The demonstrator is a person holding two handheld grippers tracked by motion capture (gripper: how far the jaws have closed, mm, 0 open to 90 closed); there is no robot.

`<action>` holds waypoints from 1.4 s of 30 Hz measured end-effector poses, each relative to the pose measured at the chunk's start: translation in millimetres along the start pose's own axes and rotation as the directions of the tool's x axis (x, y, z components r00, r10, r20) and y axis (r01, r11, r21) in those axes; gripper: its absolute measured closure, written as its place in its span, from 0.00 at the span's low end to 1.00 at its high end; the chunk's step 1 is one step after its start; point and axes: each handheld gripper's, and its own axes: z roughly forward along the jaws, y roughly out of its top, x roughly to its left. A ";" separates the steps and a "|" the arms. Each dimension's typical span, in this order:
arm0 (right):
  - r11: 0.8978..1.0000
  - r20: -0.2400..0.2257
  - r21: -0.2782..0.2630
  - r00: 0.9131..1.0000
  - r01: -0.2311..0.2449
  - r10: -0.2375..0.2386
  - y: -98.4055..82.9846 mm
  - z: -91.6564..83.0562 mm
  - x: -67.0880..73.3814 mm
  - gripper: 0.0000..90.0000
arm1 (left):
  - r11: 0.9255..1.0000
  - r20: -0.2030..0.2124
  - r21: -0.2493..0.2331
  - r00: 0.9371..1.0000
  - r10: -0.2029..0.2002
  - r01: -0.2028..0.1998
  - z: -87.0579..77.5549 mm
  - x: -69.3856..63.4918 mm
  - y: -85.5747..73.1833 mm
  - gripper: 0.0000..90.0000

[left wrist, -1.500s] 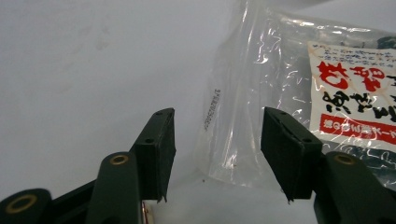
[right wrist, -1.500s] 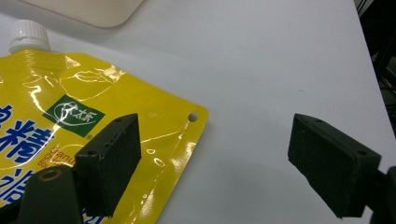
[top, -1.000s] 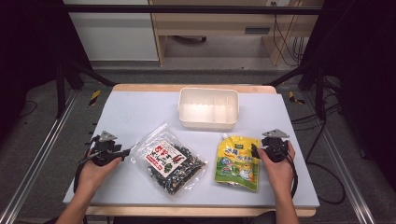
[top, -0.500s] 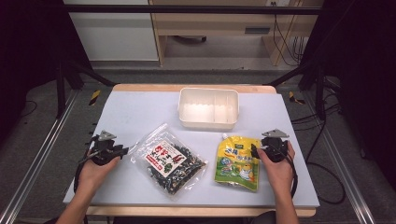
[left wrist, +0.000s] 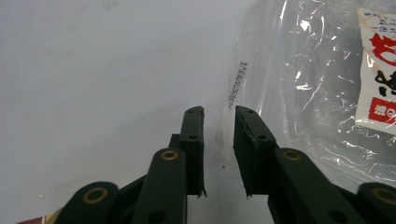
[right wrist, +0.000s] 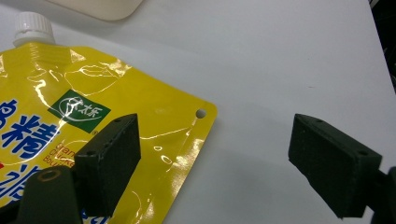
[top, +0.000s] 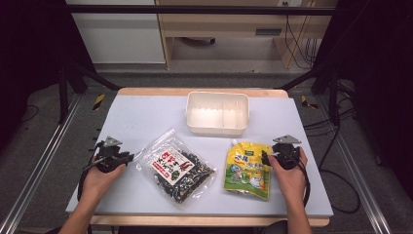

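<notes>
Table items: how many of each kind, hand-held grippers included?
Sealed food packs: 2, the clear seaweed bag and the yellow spout pouch
White divided tray: 1
Hand-held grippers: 2, left hand-held gripper and right hand-held gripper
Total: 5

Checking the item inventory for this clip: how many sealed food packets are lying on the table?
2. The clear seaweed bag lies near the front, left of centre; the yellow spout pouch lies to its right, beside the right gripper. The white tray looks empty.

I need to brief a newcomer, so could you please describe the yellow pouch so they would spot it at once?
On the pale table, look in front of the white tray, toward the right. The yellow pouch lies flat there: glossy, with a white screw cap, unlike the clear bag of dark pieces beside it.
</notes>
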 end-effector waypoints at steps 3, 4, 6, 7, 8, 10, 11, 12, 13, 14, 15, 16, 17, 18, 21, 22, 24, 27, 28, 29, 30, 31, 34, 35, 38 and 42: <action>1.000 0.001 0.003 1.000 -0.008 0.008 0.2 0.0 0.7 0.19 | 1.000 0.003 0.005 1.000 0.002 -0.002 0.7 -0.4 0.1 0.82; 1.000 -0.001 0.004 1.000 -0.007 0.008 0.2 0.1 0.8 0.19 | 1.000 0.006 0.007 1.000 0.000 0.000 1.1 -0.7 0.0 0.82; 1.000 -0.002 0.004 1.000 -0.008 0.008 0.3 0.1 0.8 0.19 | 1.000 0.006 0.008 1.000 0.000 0.000 1.2 -0.7 -0.1 0.82; 1.000 -0.002 0.005 1.000 -0.012 0.012 0.3 -0.1 1.1 0.19 | 1.000 0.006 0.009 1.000 0.001 -0.001 1.3 -0.7 -0.1 0.82; 1.000 -0.002 0.005 1.000 -0.012 0.012 0.3 -0.1 1.1 0.19 | 1.000 0.007 0.010 1.000 0.001 -0.001 1.4 -0.7 -0.1 0.82; 1.000 0.000 0.000 1.000 0.000 0.000 0.1 0.0 0.0 0.19 | 1.000 0.006 0.013 1.000 0.003 -0.003 1.6 -0.9 -0.2 0.82; 1.000 -0.002 0.001 1.000 -0.008 0.008 0.2 -0.2 0.3 0.19 | 1.000 0.006 0.014 1.000 0.005 -0.005 1.7 -1.0 -0.1 0.82; 1.000 -0.002 0.001 1.000 -0.006 0.006 0.2 -0.3 0.1 0.19 | 1.000 0.007 0.011 1.000 0.000 0.000 2.2 -1.6 -0.2 0.82; 1.000 -0.001 0.000 1.000 -0.007 0.007 0.2 -0.3 0.0 0.19 | 1.000 0.007 0.013 1.000 0.002 -0.002 2.4 -1.7 -0.2 0.83; 1.000 0.000 -0.002 1.000 -0.002 0.002 0.2 -0.3 -0.3 0.19 | 1.000 0.008 0.017 1.000 0.004 -0.004 2.6 -1.7 -0.2 0.83; 1.000 0.000 -0.003 1.000 -0.006 0.006 0.2 -0.4 -0.2 0.19 | 1.000 0.008 0.017 1.000 0.004 -0.004 2.6 -1.7 -0.2 0.83; 1.000 0.000 -0.003 1.000 -0.007 0.007 0.2 -0.4 -0.3 0.19 | 1.000 0.009 0.021 1.000 0.005 -0.005 3.0 -1.7 -0.3 0.83; 1.000 0.000 -0.004 1.000 -0.007 0.007 0.2 -0.4 -0.3 0.19 | 1.000 0.010 0.021 1.000 0.006 -0.006 3.1 -1.7 -0.3 0.83; 1.000 0.000 -0.004 1.000 -0.007 0.007 0.2 -0.4 -0.3 0.19 | 1.000 0.010 0.021 1.000 0.006 -0.006 3.1 -1.7 -0.3 0.83; 1.000 0.000 -0.004 1.000 -0.007 0.007 0.2 -0.3 -0.3 0.19 | 1.000 0.016 0.030 1.000 0.003 -0.004 3.9 -1.7 -0.7 0.83; 1.000 0.000 -0.004 1.000 -0.007 0.007 0.2 -0.3 -0.2 0.19 | 1.000 0.016 0.030 1.000 0.003 -0.004 3.9 -1.7 -0.7 0.83; 1.000 0.000 -0.005 1.000 -0.008 0.008 0.3 -0.3 -0.1 0.19 | 0.999 0.021 0.033 1.000 0.012 -0.013 4.1 -2.3 -0.4 0.85; 1.000 0.001 -0.005 1.000 -0.007 0.007 0.3 -0.4 -0.4 0.19 | 0.999 0.032 0.038 0.999 0.015 -0.016 4.8 -3.1 -0.6 0.90; 1.000 0.001 -0.005 1.000 -0.007 0.007 0.3 -0.3 -0.4 0.19 | 0.999 0.035 0.041 0.999 0.017 -0.019 4.9 -3.0 -0.7 0.91; 1.000 0.001 -0.005 1.000 -0.007 0.007 0.3 -0.4 -0.5 0.19 | 0.999 0.038 0.042 0.999 0.017 -0.018 5.1 -3.0 -0.7 0.93; 1.000 0.000 -0.006 1.000 -0.010 0.010 0.3 -0.5 -0.4 0.19 | 0.999 0.041 0.043 0.999 0.016 -0.018 5.1 -2.9 -0.7 0.95; 1.000 -0.002 -0.005 1.000 -0.015 0.015 0.5 -0.7 -0.1 0.19 | 0.999 0.043 0.044 0.999 0.017 -0.019 5.0 -2.8 -0.7 0.97; 1.000 0.000 -0.006 1.000 -0.009 0.009 0.4 -0.4 -0.3 0.19 | 0.999 0.046 0.050 0.999 0.015 -0.018 4.9 -2.6 -0.6 0.99; 1.000 -0.002 -0.005 1.000 -0.012 0.012 0.5 -0.5 -0.1 0.19 | 0.999 0.046 0.050 0.999 0.015 -0.018 4.9 -2.6 -0.6 1.00; 1.000 -0.001 -0.006 1.000 -0.011 0.011 0.5 -0.7 -0.2 0.19 | 0.998 0.050 0.056 0.999 0.017 -0.019 5.5 -2.6 -0.6 1.00; 1.000 0.001 -0.007 1.000 -0.011 0.011 0.6 -0.7 -0.2 0.19 | 0.998 0.047 0.056 0.998 0.033 -0.035 3.9 -3.6 0.6 1.00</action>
